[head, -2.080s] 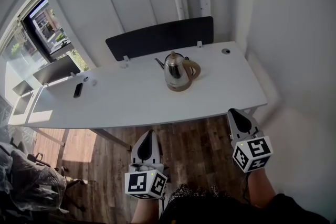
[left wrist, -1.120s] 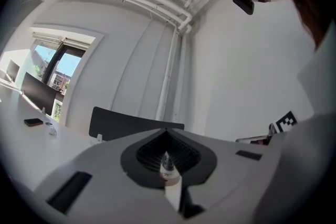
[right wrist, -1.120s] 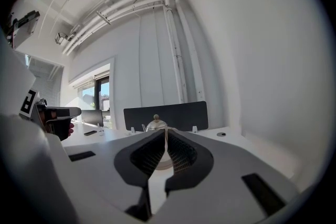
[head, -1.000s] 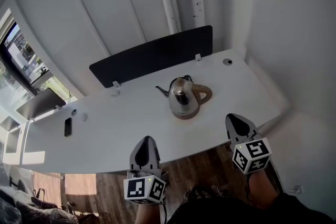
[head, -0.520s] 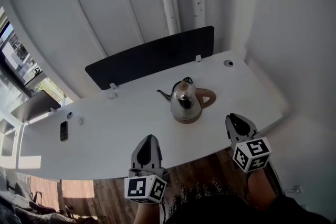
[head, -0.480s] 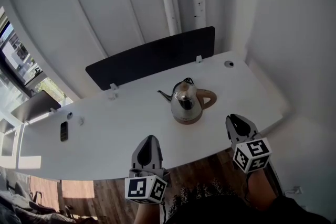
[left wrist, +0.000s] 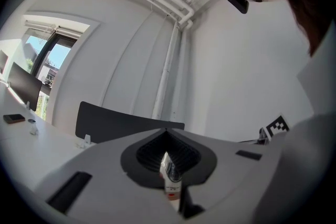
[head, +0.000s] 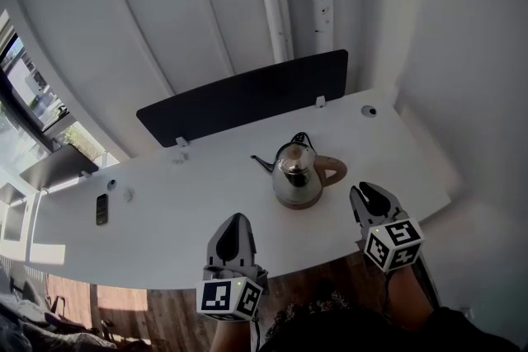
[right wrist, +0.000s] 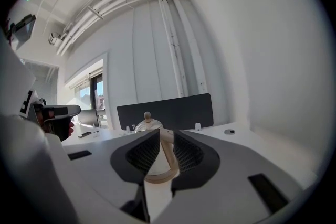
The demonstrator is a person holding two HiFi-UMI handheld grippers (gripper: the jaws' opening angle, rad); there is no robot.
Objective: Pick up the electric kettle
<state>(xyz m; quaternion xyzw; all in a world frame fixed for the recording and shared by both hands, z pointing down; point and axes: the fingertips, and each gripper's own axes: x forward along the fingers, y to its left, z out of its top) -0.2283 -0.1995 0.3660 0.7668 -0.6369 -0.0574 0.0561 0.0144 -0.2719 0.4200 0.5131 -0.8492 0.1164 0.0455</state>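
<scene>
1. Electric kettle (head: 295,177) stands upright on the white table (head: 165,218), right of centre, spout pointing left.
2. Right gripper (head: 365,192): jaws opening, narrow gap, gripping nothing. Kettle handle (right wrist: 160,179) lines up ahead of the gap, not touching.
3. Left gripper (head: 234,220): jaws together, empty, over the table's near edge, apart from the kettle.

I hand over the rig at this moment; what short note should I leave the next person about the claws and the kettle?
Claws: left claw shut and empty, by the near edge of the table; right claw opening, nothing between its jaws, lined up with the handle, not touching.
Things: electric kettle upright on the white table, handle toward the right claw.
Done: line-up only.
Left: reach the handle, close on it, lift.
</scene>
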